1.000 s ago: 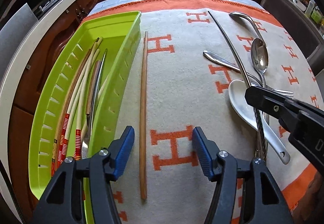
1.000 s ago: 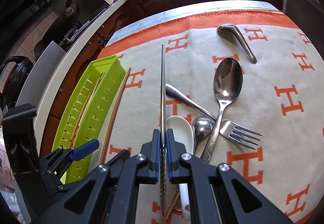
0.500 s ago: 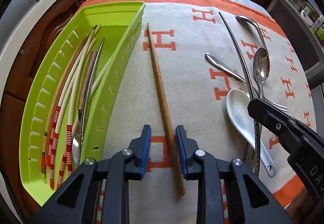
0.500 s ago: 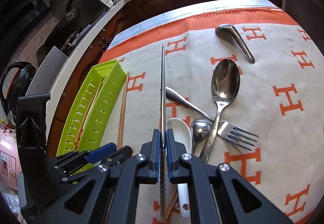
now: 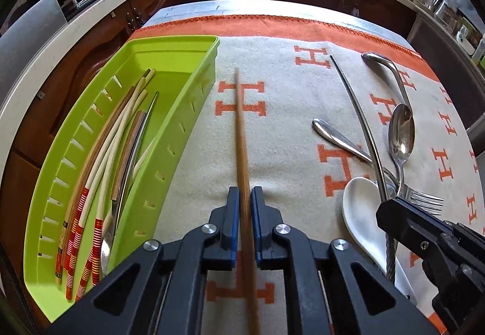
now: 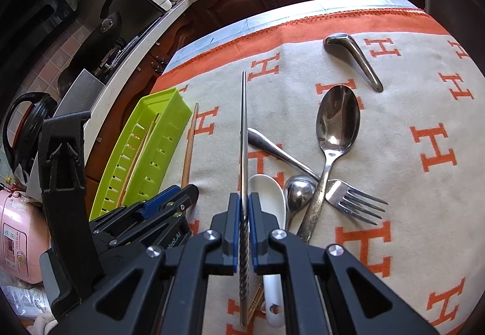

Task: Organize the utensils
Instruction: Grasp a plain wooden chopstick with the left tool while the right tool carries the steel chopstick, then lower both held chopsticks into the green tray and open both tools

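A long green slotted plastic tray (image 5: 178,111) holding wooden and metal chopsticks (image 5: 121,147) fills the left of the left wrist frame, on an orange-and-cream letter-patterned cloth (image 5: 288,129) covering the desk. A brown wooden chopstick (image 5: 241,135) runs up the centre, just right of the tray. At right, a thin steel chopstick (image 5: 357,111) crosses a pile: white ceramic spoon (image 5: 359,207) at lower right, steel tablespoon (image 5: 400,132) and steel fork (image 5: 424,200) beside it, a curved steel handle (image 5: 391,74) upper right.

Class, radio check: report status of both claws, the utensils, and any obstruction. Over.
Left claw shut on wooden chopstick. Right claw shut on metal chopstick. Green tray beside, part filled. Spoons and fork piled on cloth; path to tray clear.
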Action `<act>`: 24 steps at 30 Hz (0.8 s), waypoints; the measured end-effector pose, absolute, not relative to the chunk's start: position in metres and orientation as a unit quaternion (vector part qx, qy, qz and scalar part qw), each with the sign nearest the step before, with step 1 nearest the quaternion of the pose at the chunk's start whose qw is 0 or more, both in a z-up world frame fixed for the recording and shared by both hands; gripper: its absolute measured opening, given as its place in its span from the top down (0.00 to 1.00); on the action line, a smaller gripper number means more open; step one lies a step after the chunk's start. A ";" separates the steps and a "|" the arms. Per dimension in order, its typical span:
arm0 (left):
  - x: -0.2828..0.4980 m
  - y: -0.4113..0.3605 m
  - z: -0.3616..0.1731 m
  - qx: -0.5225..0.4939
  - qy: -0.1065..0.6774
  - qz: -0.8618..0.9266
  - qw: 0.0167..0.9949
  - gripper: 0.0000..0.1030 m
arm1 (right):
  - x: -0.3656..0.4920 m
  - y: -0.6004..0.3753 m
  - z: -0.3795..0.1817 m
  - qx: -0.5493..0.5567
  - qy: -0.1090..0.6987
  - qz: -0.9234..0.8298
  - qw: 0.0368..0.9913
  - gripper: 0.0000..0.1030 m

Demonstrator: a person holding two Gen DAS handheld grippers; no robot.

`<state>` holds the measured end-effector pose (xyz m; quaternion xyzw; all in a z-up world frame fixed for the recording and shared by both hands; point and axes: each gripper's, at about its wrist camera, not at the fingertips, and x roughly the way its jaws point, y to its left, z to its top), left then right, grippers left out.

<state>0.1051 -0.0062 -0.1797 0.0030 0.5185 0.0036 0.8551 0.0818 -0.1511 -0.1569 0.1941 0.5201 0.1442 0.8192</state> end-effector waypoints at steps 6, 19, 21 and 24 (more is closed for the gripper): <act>0.098 0.006 -0.176 -0.029 0.522 -0.002 0.852 0.96 | 0.080 -0.151 -0.152 0.192 0.514 0.147 0.823 0.95; 0.061 0.075 -0.097 -0.014 0.477 -0.014 0.878 0.96 | 0.082 -0.126 -0.126 0.203 0.518 0.187 0.810 0.95; 0.058 0.085 -0.093 0.012 0.468 -0.013 0.883 0.96 | 0.084 -0.117 -0.120 0.207 0.522 0.197 0.803 0.95; 0.056 0.101 -0.093 0.046 0.462 -0.020 0.885 0.96 | 0.090 -0.099 -0.111 0.209 0.526 0.209 0.797 0.95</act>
